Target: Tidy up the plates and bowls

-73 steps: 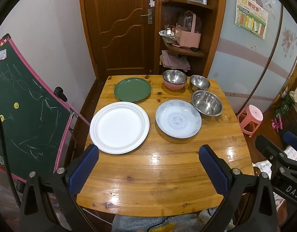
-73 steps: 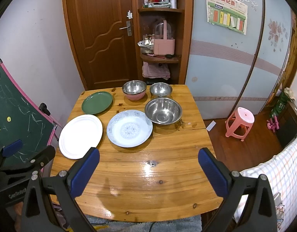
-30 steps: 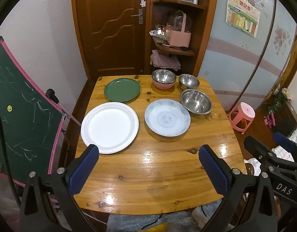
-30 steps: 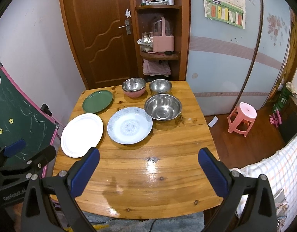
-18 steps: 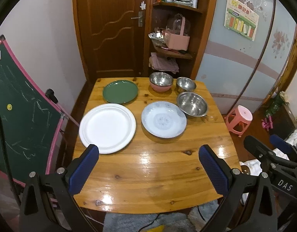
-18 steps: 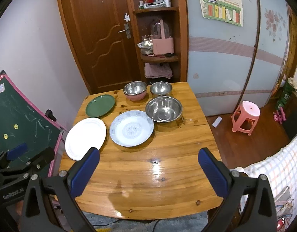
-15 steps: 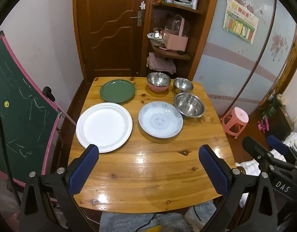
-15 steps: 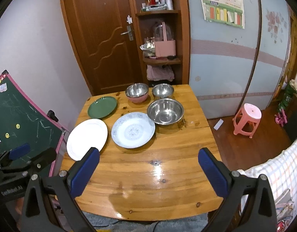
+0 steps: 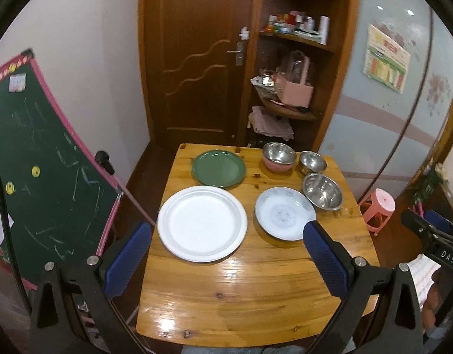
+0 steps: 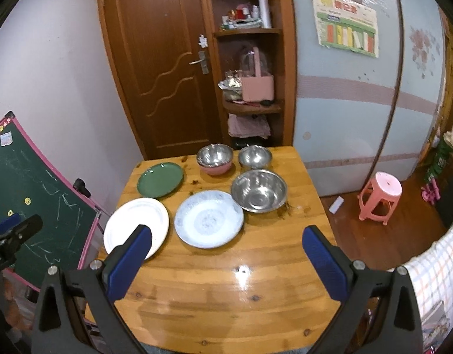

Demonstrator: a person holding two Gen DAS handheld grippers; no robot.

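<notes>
Chalkboard (image 9: 46, 183) left of wooden table (image 9: 250, 295), pink stool (image 10: 379, 196) right

A glossy wooden tabletop (image 10: 226, 301) stands in a small room, ceiling light glinting off its varnish. Beyond its far edge, at twelve o'clock, a brown panelled door (image 10: 164, 67) with a metal handle (image 10: 201, 60) is set in a white wall (image 10: 55, 67). Just beside it, toward one o'clock, open corner shelves (image 10: 250, 106) hold a pink basket (image 10: 257, 87), folded cloths and small bottles. At two o'clock pale blue sliding panels (image 10: 353, 112) carry a colourful poster (image 10: 347, 29). A pink plastic stool (image 10: 379, 196) sits on the reddish wood floor (image 10: 353, 236) at three o'clock. At nine o'clock a green chalkboard (image 9: 40, 177) with a pink frame leans beside the tabletop. A checked cloth (image 10: 433, 271) shows at four o'clock.
</notes>
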